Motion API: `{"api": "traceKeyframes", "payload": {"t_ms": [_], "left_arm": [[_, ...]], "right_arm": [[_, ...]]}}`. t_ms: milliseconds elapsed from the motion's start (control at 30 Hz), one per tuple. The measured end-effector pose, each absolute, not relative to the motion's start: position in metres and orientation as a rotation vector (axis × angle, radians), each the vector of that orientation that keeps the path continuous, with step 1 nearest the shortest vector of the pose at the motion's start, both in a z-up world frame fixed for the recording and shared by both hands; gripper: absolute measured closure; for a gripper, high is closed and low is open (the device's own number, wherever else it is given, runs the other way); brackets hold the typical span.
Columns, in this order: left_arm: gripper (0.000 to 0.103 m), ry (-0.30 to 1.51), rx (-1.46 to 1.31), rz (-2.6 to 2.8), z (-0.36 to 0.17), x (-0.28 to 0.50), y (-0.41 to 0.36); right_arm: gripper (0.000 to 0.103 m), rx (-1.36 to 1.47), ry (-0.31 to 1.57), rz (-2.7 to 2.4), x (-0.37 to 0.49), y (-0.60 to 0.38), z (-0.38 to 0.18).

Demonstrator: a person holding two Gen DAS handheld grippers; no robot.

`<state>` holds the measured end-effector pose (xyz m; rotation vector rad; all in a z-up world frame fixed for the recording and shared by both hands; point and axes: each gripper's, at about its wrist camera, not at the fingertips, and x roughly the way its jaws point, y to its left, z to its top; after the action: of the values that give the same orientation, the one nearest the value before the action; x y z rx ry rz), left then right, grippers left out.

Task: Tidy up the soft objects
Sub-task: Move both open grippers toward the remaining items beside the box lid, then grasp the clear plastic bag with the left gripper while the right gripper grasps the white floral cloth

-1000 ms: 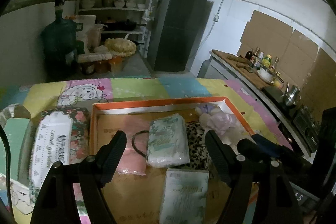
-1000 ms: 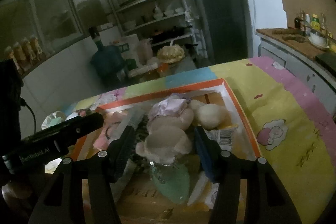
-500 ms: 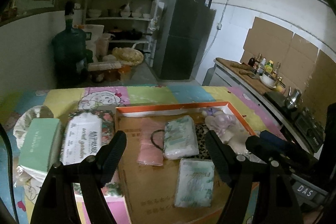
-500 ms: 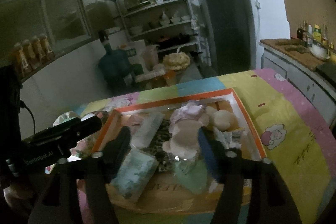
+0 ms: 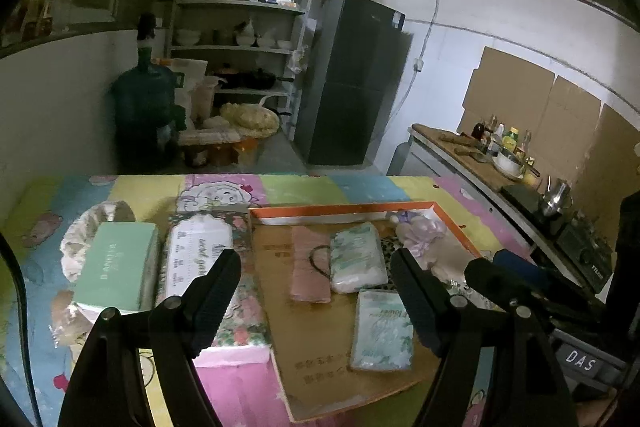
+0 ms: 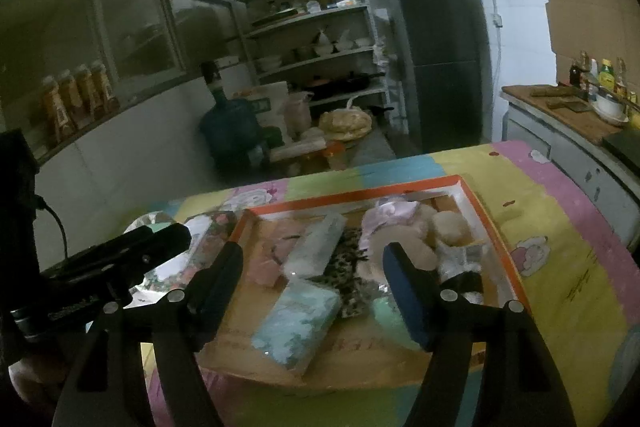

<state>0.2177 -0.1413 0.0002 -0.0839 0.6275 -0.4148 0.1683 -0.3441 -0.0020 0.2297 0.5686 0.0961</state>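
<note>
Both claws hang back above the near edge of the orange-rimmed tray, and neither has anything in it. From how things lie, your next step looks like choosing another soft item to bring in.

Left claw: jaws set wide, nothing between the pads, touching nothing. Right claw: jaws have just been opening and now stand wide; nothing is between them, and the plush toy lies free in the tray's far right part.

Already in the tray: pink cloth, two tissue packs, leopard-print fabric.

Still out on the table, left of the tray: floral-wrapped pack just beside the rim, and green box next to it.

To do it well:
- Take the floral pack with your left claw; it is nearer.
- Approach across its short side, and close gently, since soft packaging gives.
- Aim for the bare cardboard at the tray's near left.
- Keep the right claw clear of the toy.
</note>
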Motion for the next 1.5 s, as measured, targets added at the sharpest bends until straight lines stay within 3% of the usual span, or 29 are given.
{"api": "traceKeyframes", "payload": {"t_ms": [567,1200,1500], "left_arm": [[0.026,0.589,-0.124,-0.381,0.008,0.194,-0.089],[0.026,0.551,-0.182,-0.238,0.005,0.190,0.024],[0.026,0.646,0.020,-0.345,-0.032,0.210,0.063]], "right_arm": [[0.028,0.195,0.562,0.164,0.159,-0.287,0.006],[0.028,0.098,0.587,0.287,0.171,-0.196,0.005],[0.028,0.058,0.614,0.327,0.181,-0.166,0.000]]}}
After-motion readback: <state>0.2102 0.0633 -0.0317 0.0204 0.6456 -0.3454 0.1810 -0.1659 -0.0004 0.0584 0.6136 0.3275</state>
